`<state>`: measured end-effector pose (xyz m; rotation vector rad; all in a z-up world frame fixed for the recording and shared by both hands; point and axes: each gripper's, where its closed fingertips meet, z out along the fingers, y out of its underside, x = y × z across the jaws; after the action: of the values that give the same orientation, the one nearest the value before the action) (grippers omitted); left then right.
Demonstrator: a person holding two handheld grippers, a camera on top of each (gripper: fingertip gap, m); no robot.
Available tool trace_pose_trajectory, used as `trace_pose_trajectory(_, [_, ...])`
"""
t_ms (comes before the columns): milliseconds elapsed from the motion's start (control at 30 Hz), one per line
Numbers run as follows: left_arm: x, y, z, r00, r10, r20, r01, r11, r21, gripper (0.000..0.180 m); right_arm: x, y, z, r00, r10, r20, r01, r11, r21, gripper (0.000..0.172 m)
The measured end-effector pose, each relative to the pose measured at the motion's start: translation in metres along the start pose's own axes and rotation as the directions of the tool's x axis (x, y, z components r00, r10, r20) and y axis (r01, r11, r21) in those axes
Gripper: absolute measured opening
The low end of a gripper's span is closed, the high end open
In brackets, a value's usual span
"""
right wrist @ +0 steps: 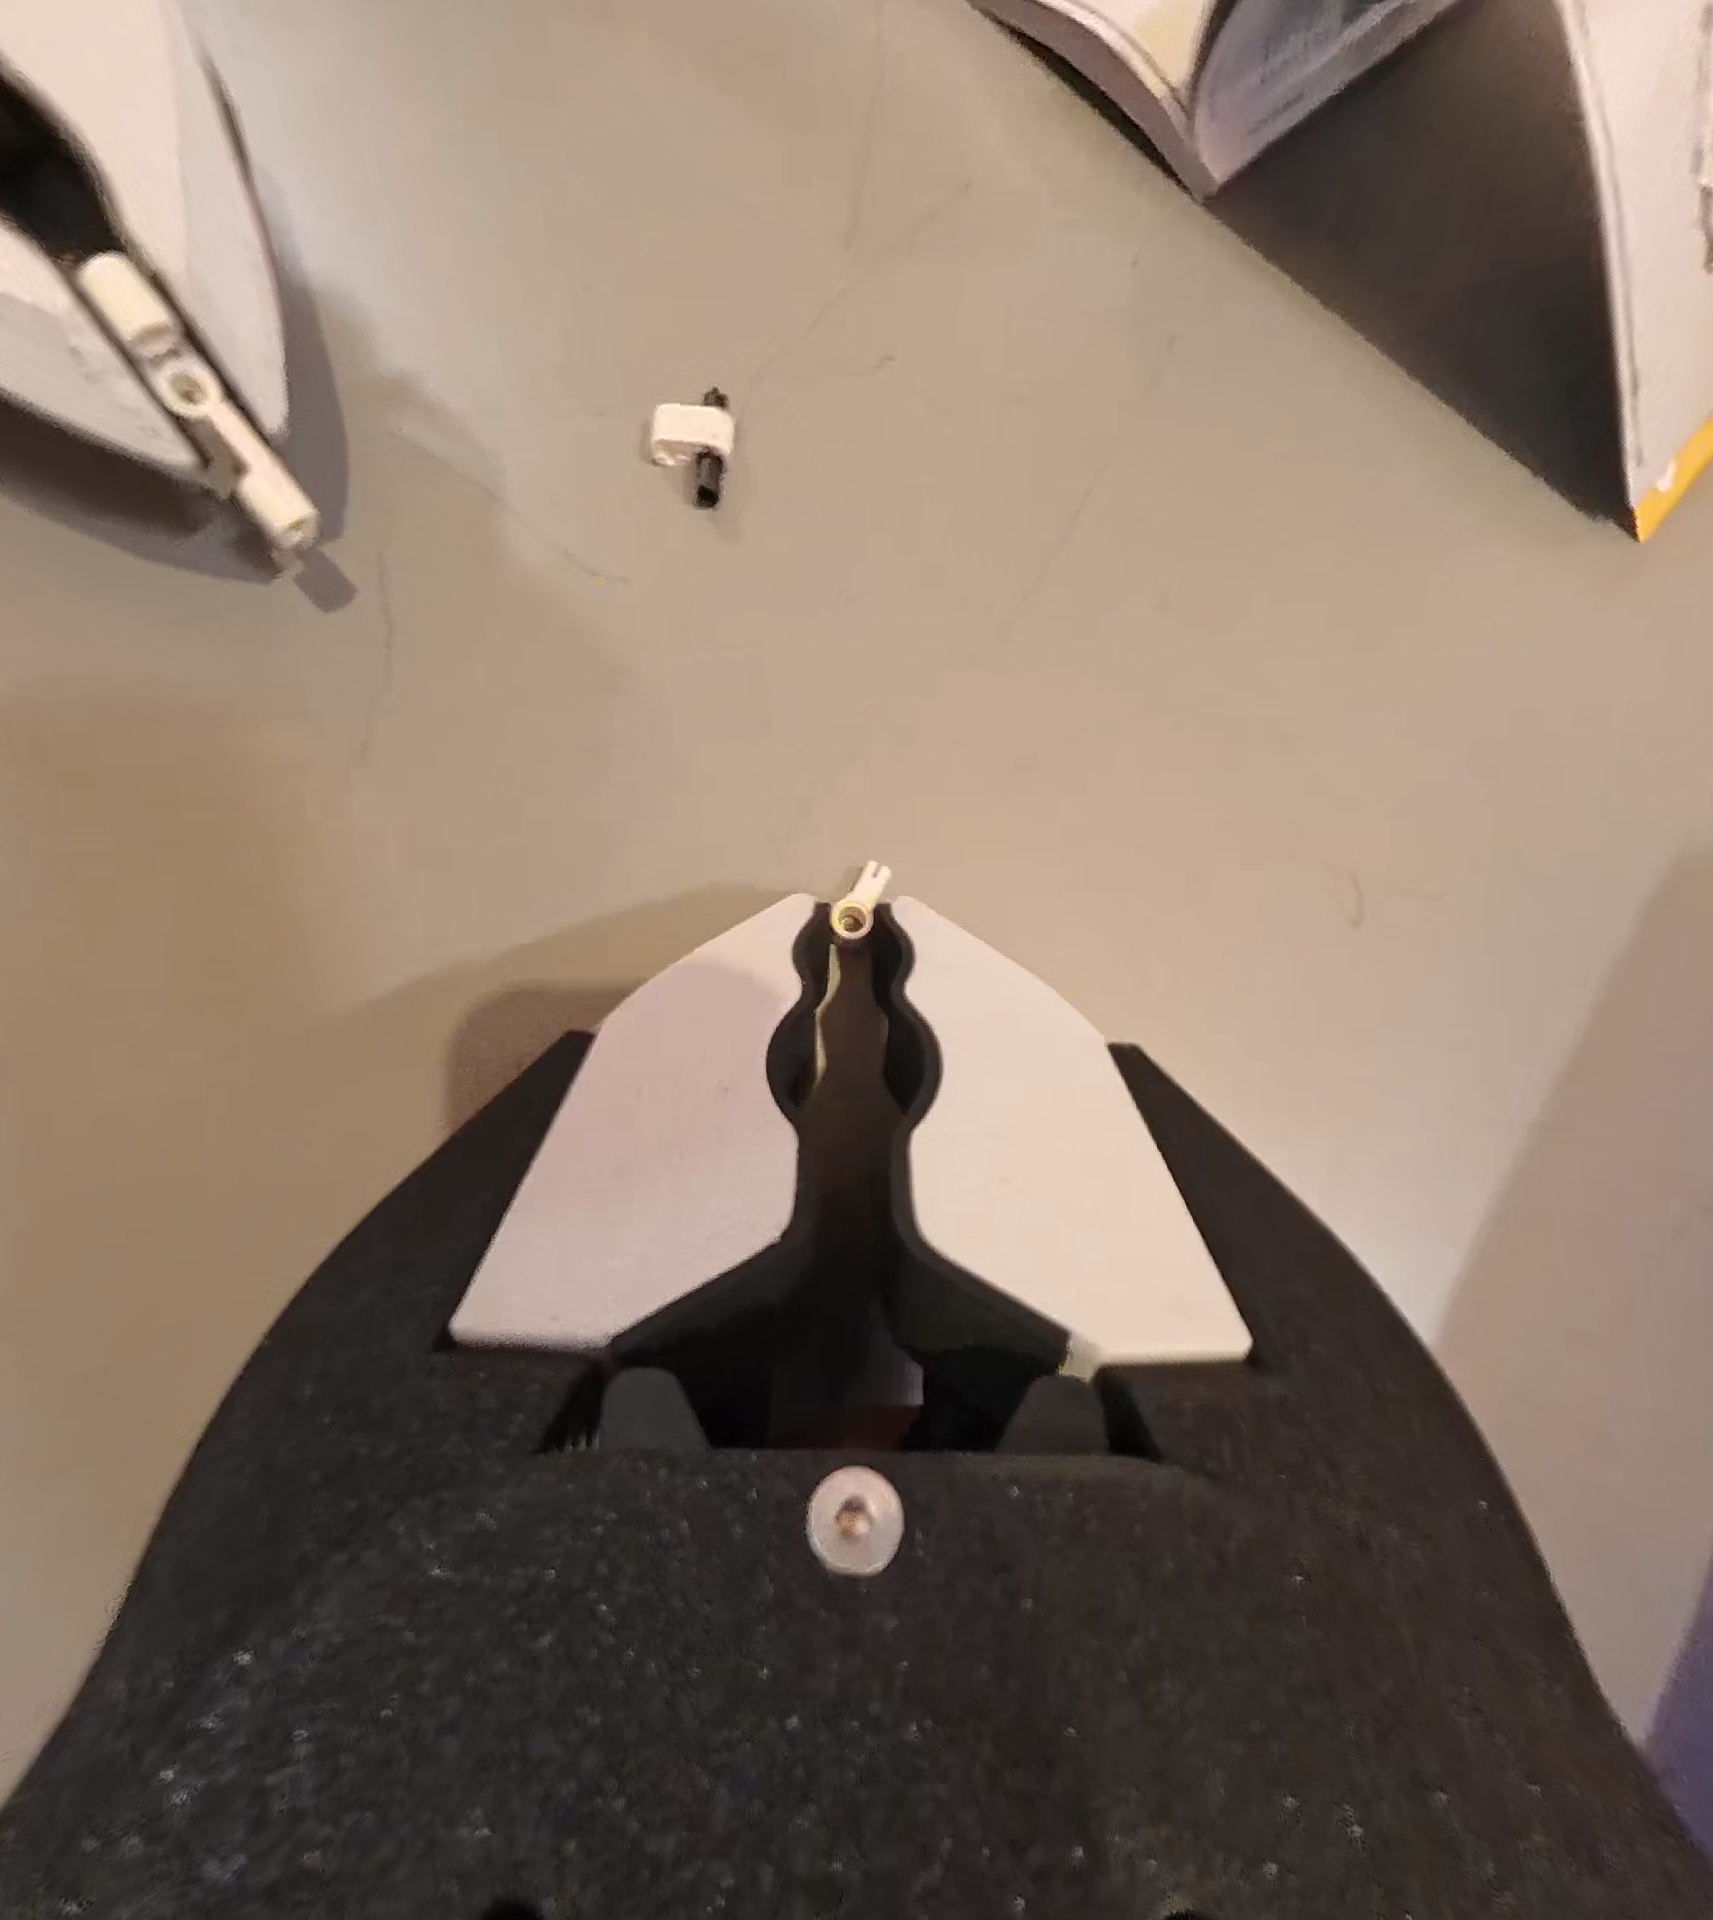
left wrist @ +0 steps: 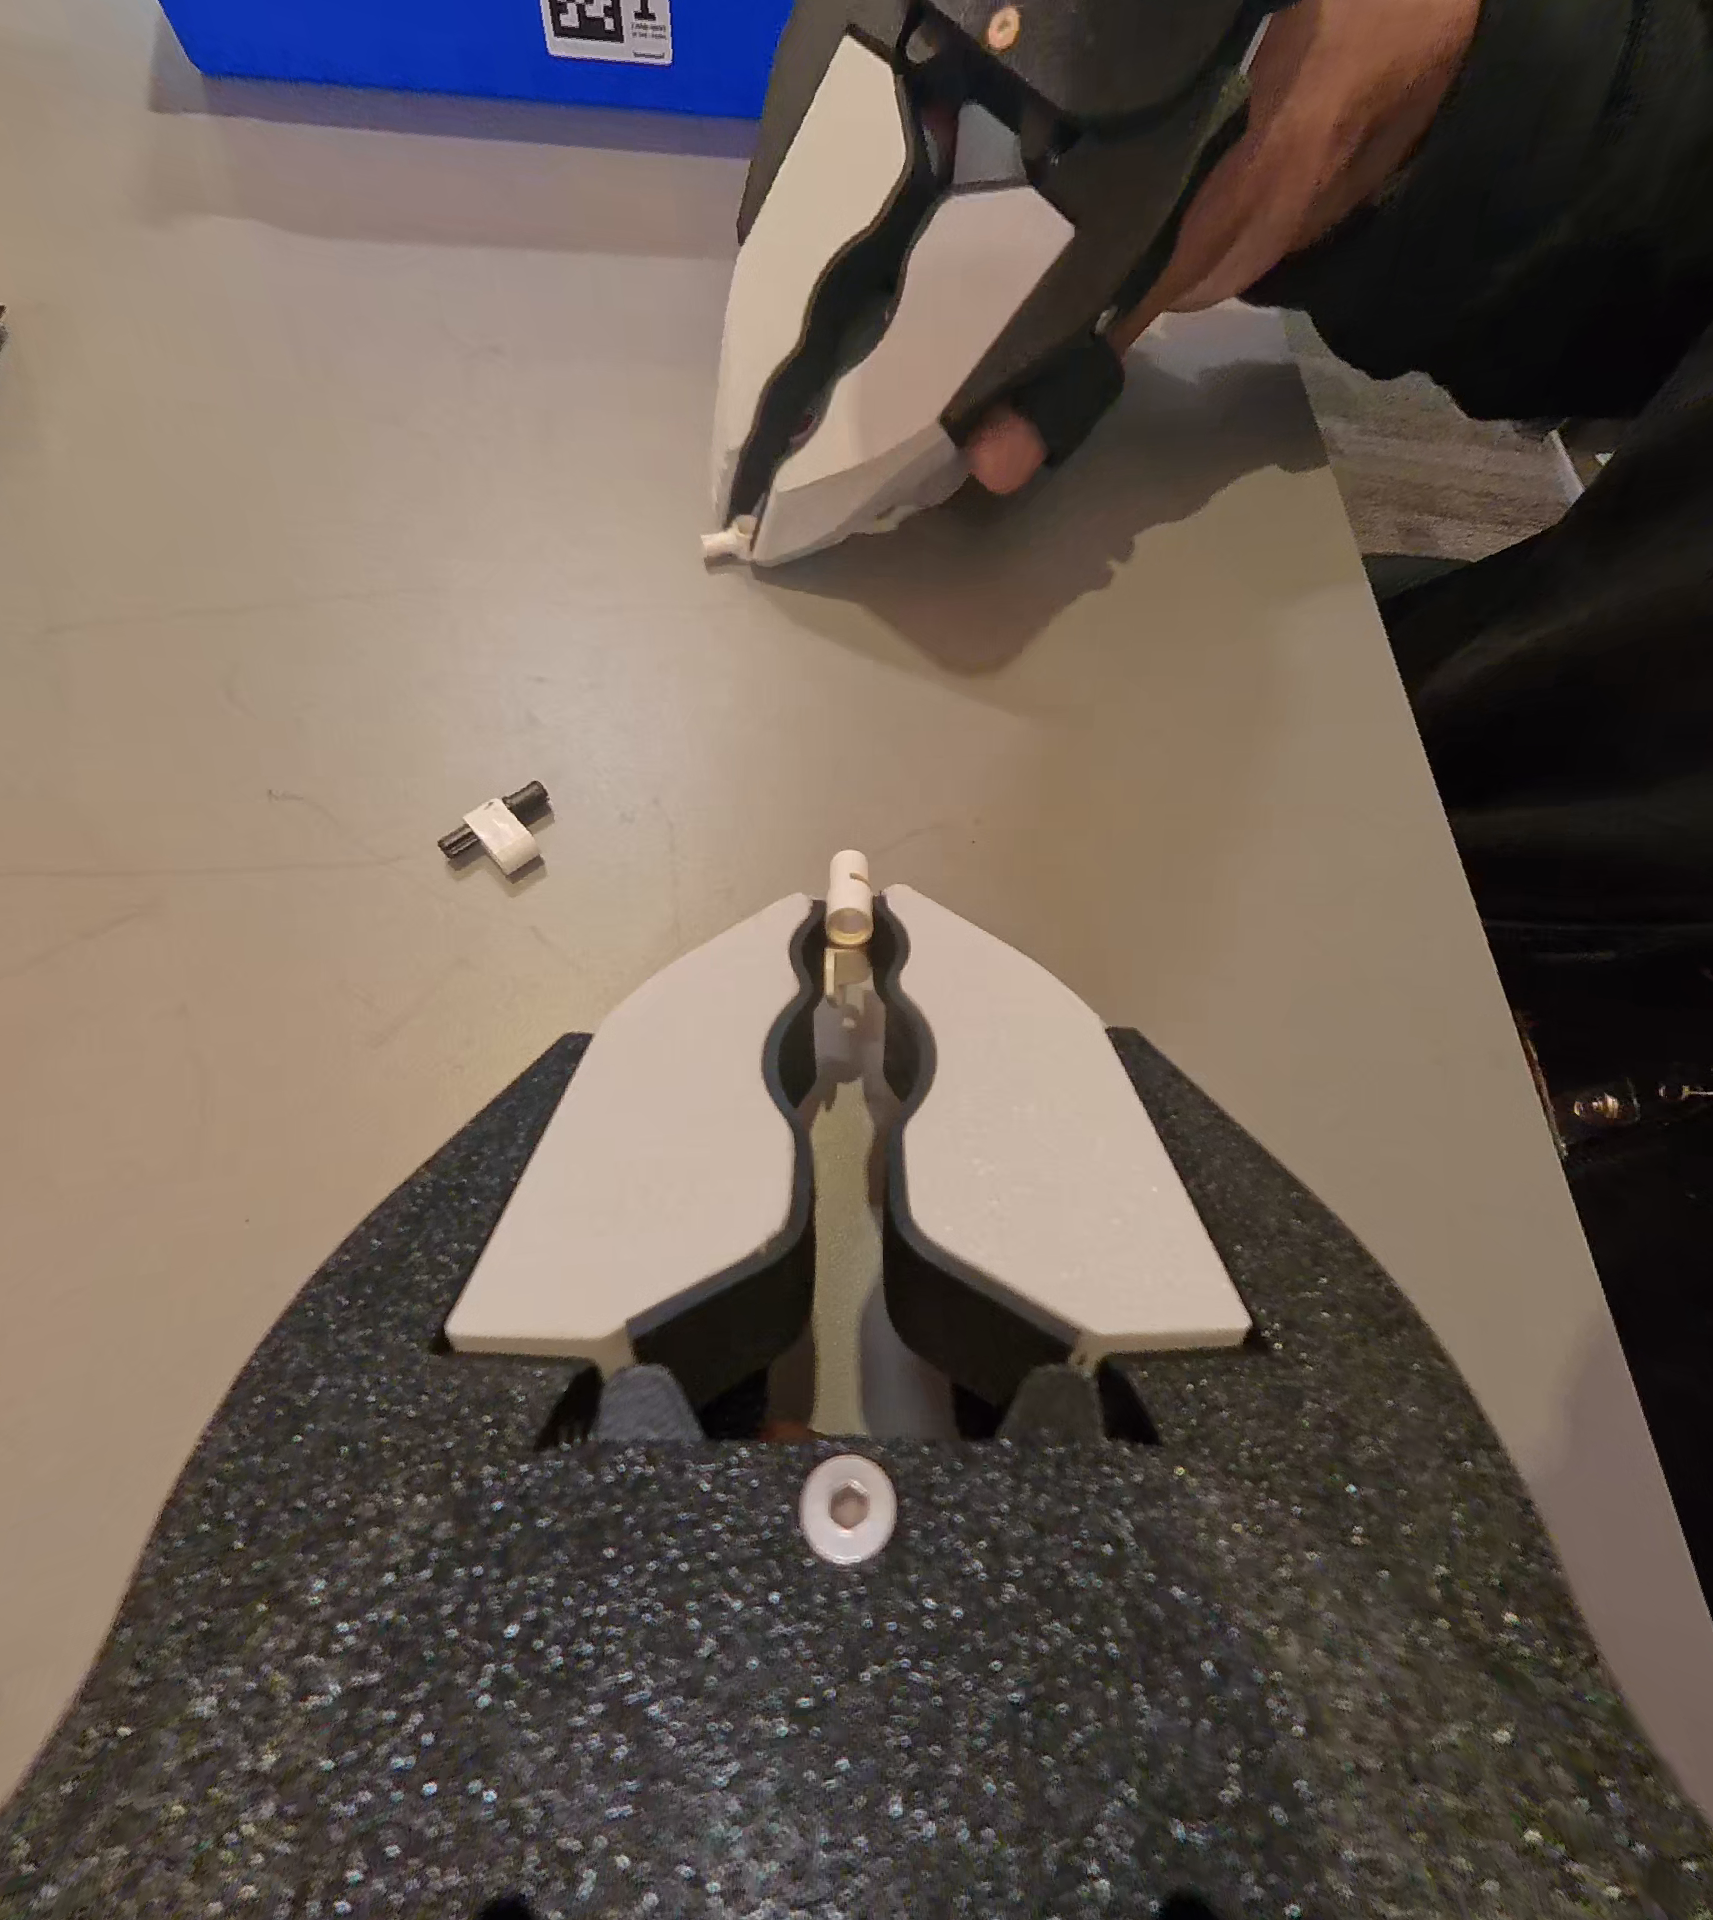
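While two hand-held grippers are being shown over a grey table, three small plastic parts are being counted in all. One white connector piece is being gripped at the tips of the left gripper; its fingers are being pressed in against the piece from both sides, and its tube end is being left sticking out past them. In the right wrist view the same piece is being seen as a longer jointed part, lying along the gap between those fingers.

A second piece, a small white pin, is being pinched between the closed fingertips of the right gripper, down at the table surface, with its slotted end being shown beyond the tips. That gripper is being held by one hand in a dark sleeve.

A third part, a white block on a black axle, is being left lying loose on the table, well apart from both grippers, between them and to the far side.

Around these, one blue box bearing a black-and-white marker is being seen at the table's far edge, and two cartons with printed faces are being seen beyond the right gripper.
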<state>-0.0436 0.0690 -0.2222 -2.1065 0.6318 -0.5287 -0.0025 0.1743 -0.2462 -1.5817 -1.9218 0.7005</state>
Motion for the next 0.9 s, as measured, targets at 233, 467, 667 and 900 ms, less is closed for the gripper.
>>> trace_pose_trajectory(233, [0.001, -0.002, 0.001, 0.999, 0.04, 0.02, -0.04, 0.999, 0.004, 0.008, -0.03, -0.023, -0.007, 0.917, -0.377, 0.133, 0.382, 0.924, -0.016, 0.007])
trace_pose_trajectory(467, [0.003, 0.0, 0.004, 0.994, 0.102, 0.037, -0.101, 0.995, -0.019, 0.008, -0.077, -0.046, -0.002, 0.738, -0.572, 0.357, 0.607, 0.794, 0.017, 0.007])
trace_pose_trajectory(667, [0.004, 0.0, 0.003, 0.994, 0.106, 0.026, -0.105, 0.994, -0.018, 0.008, -0.092, -0.055, 0.004, 0.7, -0.547, 0.459, 0.599, 0.8, 0.039, 0.007])
trace_pose_trajectory(900, [0.007, 0.003, 0.005, 0.992, 0.124, 0.014, -0.124, 0.992, -0.033, 0.008, -0.1, -0.058, 0.007, 0.676, -0.501, 0.541, 0.578, 0.815, 0.033, 0.007])
